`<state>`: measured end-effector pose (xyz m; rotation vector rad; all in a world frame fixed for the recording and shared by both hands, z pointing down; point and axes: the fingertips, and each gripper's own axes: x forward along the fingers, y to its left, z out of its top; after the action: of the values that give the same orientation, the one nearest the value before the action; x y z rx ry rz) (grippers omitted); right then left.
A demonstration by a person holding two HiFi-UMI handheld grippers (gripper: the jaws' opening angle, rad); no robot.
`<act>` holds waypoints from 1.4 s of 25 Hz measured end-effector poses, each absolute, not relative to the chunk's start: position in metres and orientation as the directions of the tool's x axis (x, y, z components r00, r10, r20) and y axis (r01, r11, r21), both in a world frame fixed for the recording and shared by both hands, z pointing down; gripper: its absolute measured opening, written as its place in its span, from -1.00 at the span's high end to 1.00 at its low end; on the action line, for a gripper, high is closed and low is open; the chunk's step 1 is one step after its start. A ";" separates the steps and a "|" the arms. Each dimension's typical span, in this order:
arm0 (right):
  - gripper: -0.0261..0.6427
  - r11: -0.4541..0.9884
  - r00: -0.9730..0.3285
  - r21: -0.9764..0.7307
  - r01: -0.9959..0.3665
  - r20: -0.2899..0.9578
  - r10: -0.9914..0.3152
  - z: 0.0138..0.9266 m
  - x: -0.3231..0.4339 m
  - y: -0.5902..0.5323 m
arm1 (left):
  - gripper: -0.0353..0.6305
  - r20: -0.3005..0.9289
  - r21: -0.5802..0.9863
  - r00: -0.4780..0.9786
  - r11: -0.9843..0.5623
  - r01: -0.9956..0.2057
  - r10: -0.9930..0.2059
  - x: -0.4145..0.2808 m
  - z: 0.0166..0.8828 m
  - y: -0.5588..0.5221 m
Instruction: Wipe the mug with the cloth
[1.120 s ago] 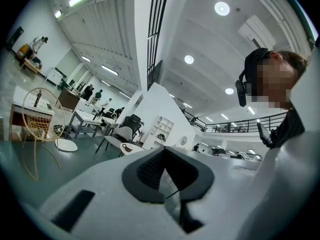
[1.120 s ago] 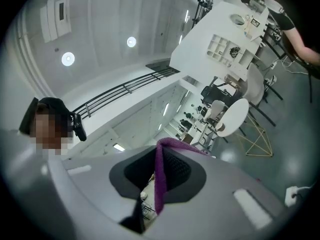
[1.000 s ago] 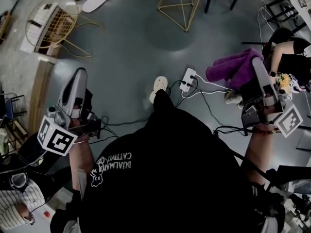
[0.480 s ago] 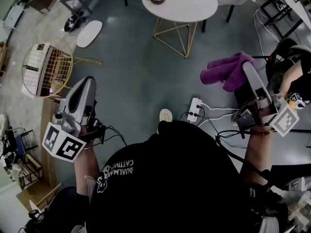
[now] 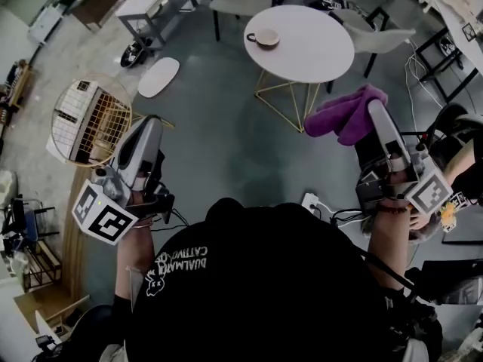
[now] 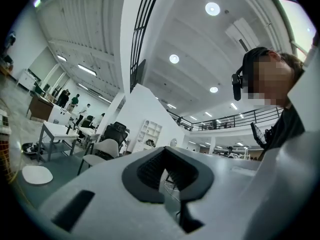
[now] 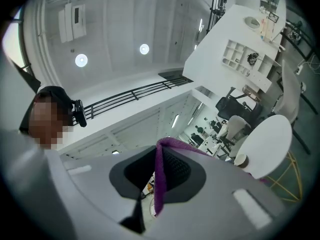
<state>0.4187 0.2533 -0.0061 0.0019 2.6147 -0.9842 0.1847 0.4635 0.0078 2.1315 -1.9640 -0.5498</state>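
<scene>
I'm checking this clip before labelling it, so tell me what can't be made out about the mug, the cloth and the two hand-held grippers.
Head view: the mug is too small to show its contents or any dirt.
Head view: the cloth is bunched, its full shape unclear, and it drapes over the right hand-held gripper, hiding its tip.
Head view: the left hand-held gripper has its jaw gap hidden by its own body.

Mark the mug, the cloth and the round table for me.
mug [image 5: 263, 38], head view, its open top.
cloth [image 5: 337, 118], head view, middle of the purple folds.
round table [image 5: 315, 50], head view, bare white top.
</scene>
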 end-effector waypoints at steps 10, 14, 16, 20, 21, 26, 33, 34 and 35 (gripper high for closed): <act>0.82 0.795 -0.912 -0.600 0.087 -0.370 -0.179 -0.002 0.391 0.239 | 0.88 -0.191 0.408 -0.020 -0.061 -0.911 -0.981 0.134 0.019 0.443; 0.82 0.780 -0.915 -0.617 0.101 -0.365 -0.170 0.005 0.372 0.233 | 0.88 -0.196 0.466 -0.026 -0.069 -0.882 -0.980 0.111 0.022 0.429; 0.82 0.780 -0.918 -0.620 0.083 -0.353 -0.183 0.014 0.363 0.221 | 0.88 -0.167 0.462 0.000 -0.078 -0.883 -0.986 0.105 0.025 0.416; 0.83 0.772 -0.924 -0.630 0.086 -0.340 -0.174 0.036 0.318 0.205 | 0.88 -0.104 0.413 0.055 -0.093 -0.906 -0.993 0.071 0.046 0.389; 0.83 0.772 -0.927 -0.630 0.088 -0.334 -0.167 0.042 0.302 0.204 | 0.88 -0.084 0.398 0.076 -0.103 -0.912 -0.994 0.059 0.054 0.382; 0.83 0.762 -0.928 -0.646 0.048 -0.311 -0.206 0.055 0.238 0.194 | 0.88 -0.038 0.378 0.199 -0.198 -0.904 -0.979 -0.009 0.066 0.335; 0.83 0.751 -0.886 -0.658 -0.060 -0.311 -0.344 0.042 0.166 0.168 | 0.88 -0.044 0.370 0.340 -0.332 -0.868 -0.939 -0.097 0.050 0.285; 0.83 0.752 -0.880 -0.654 -0.083 -0.306 -0.363 0.044 0.157 0.163 | 0.88 -0.043 0.369 0.354 -0.344 -0.864 -0.934 -0.110 0.051 0.278; 0.83 0.751 -0.873 -0.652 -0.103 -0.302 -0.382 0.046 0.149 0.157 | 0.88 -0.040 0.368 0.367 -0.356 -0.859 -0.929 -0.121 0.053 0.270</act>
<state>0.1487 0.1569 0.0459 -0.3695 2.5279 -0.9070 -0.1209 0.2702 0.0530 2.3476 -1.5832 -0.3509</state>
